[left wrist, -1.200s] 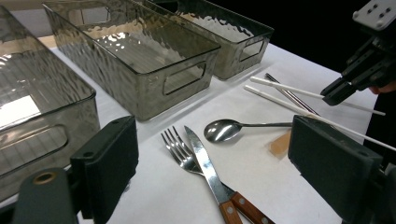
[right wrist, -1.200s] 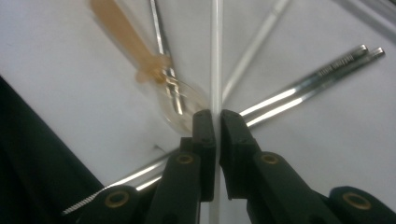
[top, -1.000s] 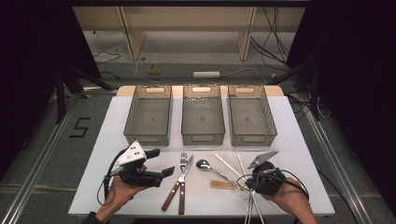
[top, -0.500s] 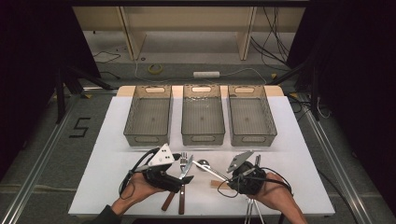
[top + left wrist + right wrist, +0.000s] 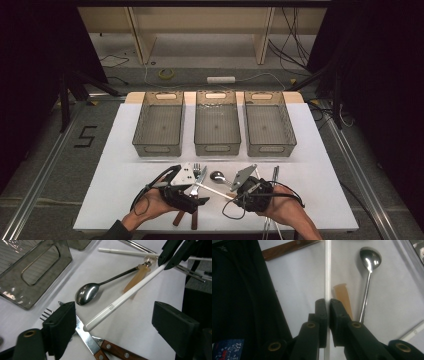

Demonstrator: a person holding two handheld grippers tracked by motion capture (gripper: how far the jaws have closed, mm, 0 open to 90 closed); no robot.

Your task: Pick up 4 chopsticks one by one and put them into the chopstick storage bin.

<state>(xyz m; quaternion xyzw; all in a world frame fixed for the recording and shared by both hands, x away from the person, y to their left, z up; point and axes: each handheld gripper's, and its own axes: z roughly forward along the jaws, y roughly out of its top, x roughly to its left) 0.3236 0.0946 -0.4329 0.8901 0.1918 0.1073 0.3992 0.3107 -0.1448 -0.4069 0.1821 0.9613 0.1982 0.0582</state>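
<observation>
My right gripper [image 5: 328, 305] is shut on a white chopstick [image 5: 327, 270] and holds it level above the table. The stick's free end reaches between the jaws of my left gripper [image 5: 117, 317]. Those jaws stand wide apart, have just been closing a little, and do not touch the white chopstick [image 5: 125, 297]. In the high view the left gripper [image 5: 201, 200] and right gripper [image 5: 236, 195] face each other at the table's front, with the chopstick [image 5: 215, 190] spanning the gap. Under it lie a spoon [image 5: 87, 292], a knife [image 5: 85, 333] and a fork [image 5: 46, 313].
Three grey bins [image 5: 159, 125] [image 5: 216, 122] [image 5: 269, 125] stand in a row across the white table [image 5: 320, 165]. A second white chopstick [image 5: 120, 251], metal chopsticks [image 5: 274, 175] and a small amber piece [image 5: 136, 277] lie near the spoon. Wooden handles [image 5: 192, 220] point to the front edge.
Both hands have drawn together at the front middle: the left one moved right, the right one moved left with the white chopstick, whose end now sits between the left jaws.
</observation>
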